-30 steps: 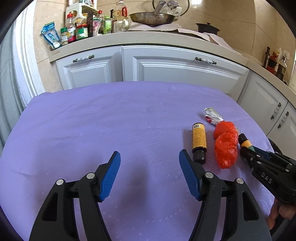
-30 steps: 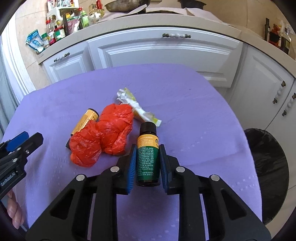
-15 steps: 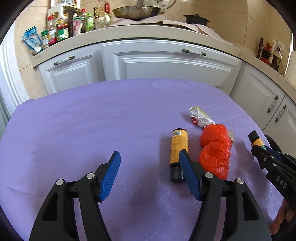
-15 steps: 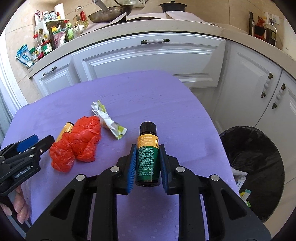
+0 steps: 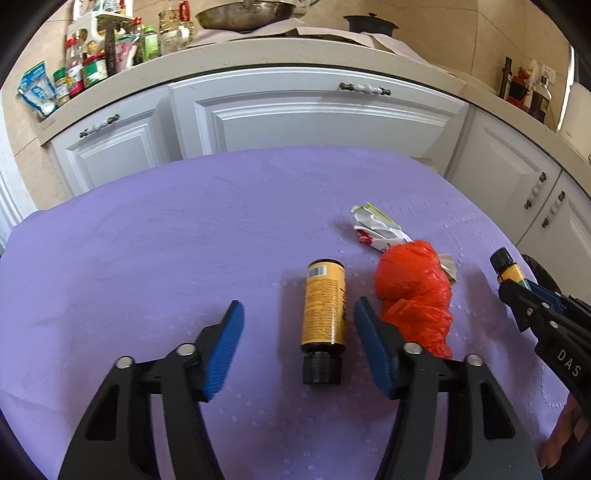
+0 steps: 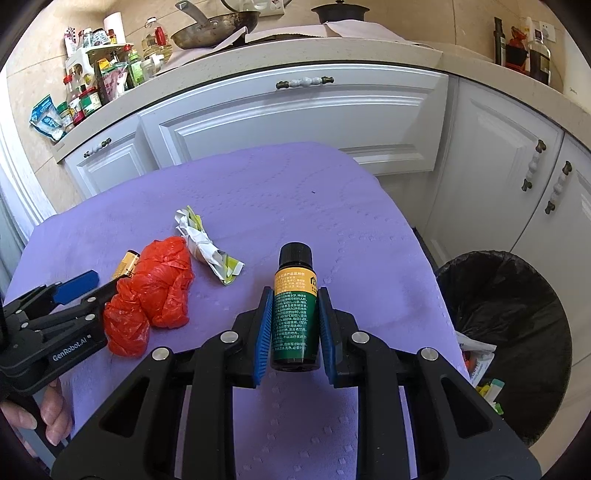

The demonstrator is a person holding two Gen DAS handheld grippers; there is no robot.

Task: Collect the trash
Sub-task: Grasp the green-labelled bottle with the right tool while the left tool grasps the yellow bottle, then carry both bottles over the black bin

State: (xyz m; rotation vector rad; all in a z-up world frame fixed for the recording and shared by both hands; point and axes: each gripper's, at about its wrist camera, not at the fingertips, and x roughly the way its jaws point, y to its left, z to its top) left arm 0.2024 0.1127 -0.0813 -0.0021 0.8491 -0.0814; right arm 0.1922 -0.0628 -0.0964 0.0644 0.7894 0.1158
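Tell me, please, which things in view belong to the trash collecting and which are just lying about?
Belong to the job:
green bottle, clamped in right gripper
yellow bottle, between the closing pads of left gripper, not yet gripped
red bag
crumpled wrapper
black bin

Just lying about:
frying pan
condiment jars
black pot

Open purple tablecloth (image 5: 155, 236) stretches from 9 to 12 o'clock of the left gripper (image 5: 297, 325), free for passage. A yellow bottle (image 5: 324, 302) lies between its jaws, which have just been narrowing, not touching it. At 2 o'clock a red plastic bag (image 5: 413, 291) crowds the right finger, crumpled wrapper (image 5: 376, 230) beyond. The right gripper (image 6: 293, 317), clamping a green bottle (image 6: 294, 314), has clear cloth ahead; the black bin (image 6: 513, 325) stands open at 3 o'clock.
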